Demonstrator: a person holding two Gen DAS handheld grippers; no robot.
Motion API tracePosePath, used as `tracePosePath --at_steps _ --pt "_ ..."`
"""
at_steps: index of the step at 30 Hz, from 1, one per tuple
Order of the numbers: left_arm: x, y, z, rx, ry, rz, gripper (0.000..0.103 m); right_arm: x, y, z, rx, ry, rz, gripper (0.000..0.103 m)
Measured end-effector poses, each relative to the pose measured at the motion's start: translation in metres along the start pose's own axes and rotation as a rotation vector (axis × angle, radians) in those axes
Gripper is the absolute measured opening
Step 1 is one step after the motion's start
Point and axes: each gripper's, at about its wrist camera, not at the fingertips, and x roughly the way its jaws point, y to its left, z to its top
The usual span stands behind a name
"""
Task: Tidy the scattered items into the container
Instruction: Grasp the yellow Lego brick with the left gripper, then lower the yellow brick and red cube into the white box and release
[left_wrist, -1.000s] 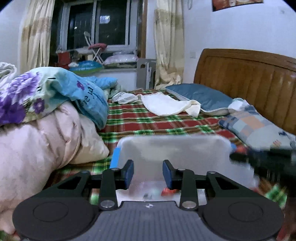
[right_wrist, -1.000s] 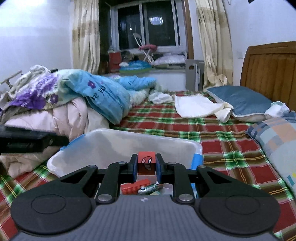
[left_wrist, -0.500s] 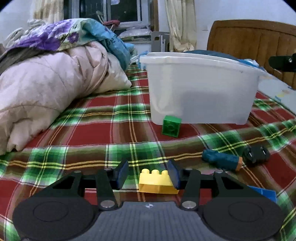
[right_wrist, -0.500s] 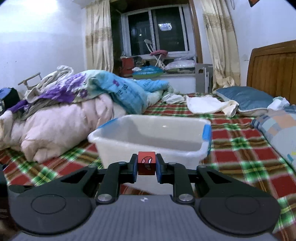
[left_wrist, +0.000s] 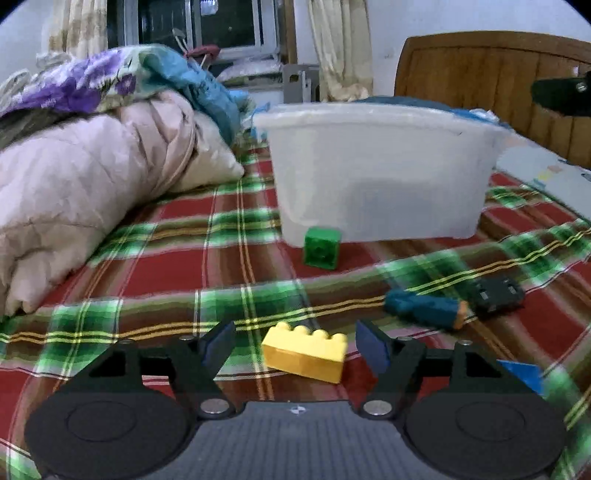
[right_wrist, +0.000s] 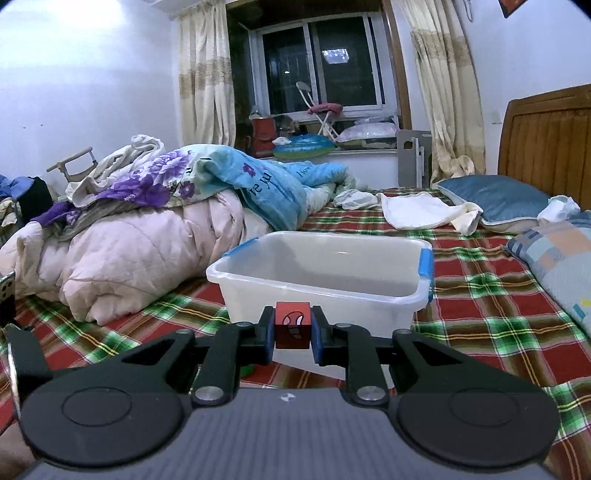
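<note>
**Operator:** Progress check — I've got the right gripper clamped on a small red cube, held in the air on the near side of the white bin. It isn't over the rim yet, so that piece isn't in.

**Partner:** And your left?

**Operator:** My left gripper is down low over the plaid bedspread, jaws opening wide, with a yellow brick lying between them. Neither pad touches it — it sits on the cloth, nothing gripped.

**Partner:** What's left out on the bed?

**Operator:** Quite a bit, from the left view. A green cube sits just beside the near wall of the bin. To the right there's a teal-handled tool with an orange end, and a small black part just beside it. A blue piece shows at the near right, partly hidden behind my gripper.

**Partner:** Anything in the bin?

**Operator:** I can't tell; from the right view I only see the far inner wall, not the floor. I'd judge the job at best midway — two pieces in hand or nearly so, at least four more to fetch.
</note>
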Motion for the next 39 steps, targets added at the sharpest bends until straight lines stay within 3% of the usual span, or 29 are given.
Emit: tracePosePath --at_steps 3,4,5,12,16,19,25,27,29,30,31,32,34,39 --pt "0.01 0.003 -0.003 0.001 0.034 -0.035 0.072 0.003 -0.002 -0.001 0.004 0.003 -0.002 0.022" --pt "0.012 0.003 -0.004 0.004 0.036 -0.04 0.058 0.003 -0.003 -0.002 0.005 0.004 -0.005 0.022" --pt "0.013 0.004 -0.004 0.0 0.037 -0.039 0.054 0.004 -0.004 -0.002 0.007 0.005 -0.009 0.022" --pt "-0.006 0.004 0.011 0.0 -0.034 -0.016 0.054 0.008 -0.008 0.0 0.006 0.007 -0.023 0.022" --pt "-0.031 0.005 0.061 -0.019 -0.131 -0.044 0.054 0.015 -0.016 0.018 -0.012 -0.012 -0.039 0.022" --pt "-0.034 0.004 0.111 -0.02 -0.161 -0.067 0.054 0.033 -0.026 0.038 -0.018 -0.005 -0.057 0.022" --pt "0.002 -0.006 0.188 -0.05 -0.128 -0.08 0.054 0.08 -0.044 0.058 -0.041 0.051 -0.099 0.022" --pt "0.017 -0.011 0.197 -0.054 -0.102 -0.079 0.058 0.095 -0.048 0.059 -0.049 0.079 -0.108 0.023" --pt "0.032 -0.016 0.202 -0.046 -0.08 -0.06 0.069 0.109 -0.052 0.059 -0.054 0.106 -0.117 0.024" --pt "0.038 -0.019 0.202 -0.04 -0.07 -0.055 0.07 0.114 -0.054 0.058 -0.048 0.123 -0.115 0.026" --pt "0.044 -0.022 0.203 -0.031 -0.06 -0.048 0.07 0.12 -0.056 0.058 -0.046 0.142 -0.115 0.04" --pt "0.047 -0.023 0.202 -0.023 -0.053 -0.04 0.07 0.124 -0.057 0.057 -0.051 0.149 -0.121 0.067" --pt "0.05 -0.024 0.201 -0.011 -0.048 -0.035 0.07 0.125 -0.055 0.056 -0.074 0.126 -0.141 0.091" --pt "0.033 -0.018 0.189 -0.011 -0.071 -0.037 0.07 0.113 -0.058 0.057 -0.046 0.086 -0.12 0.09"
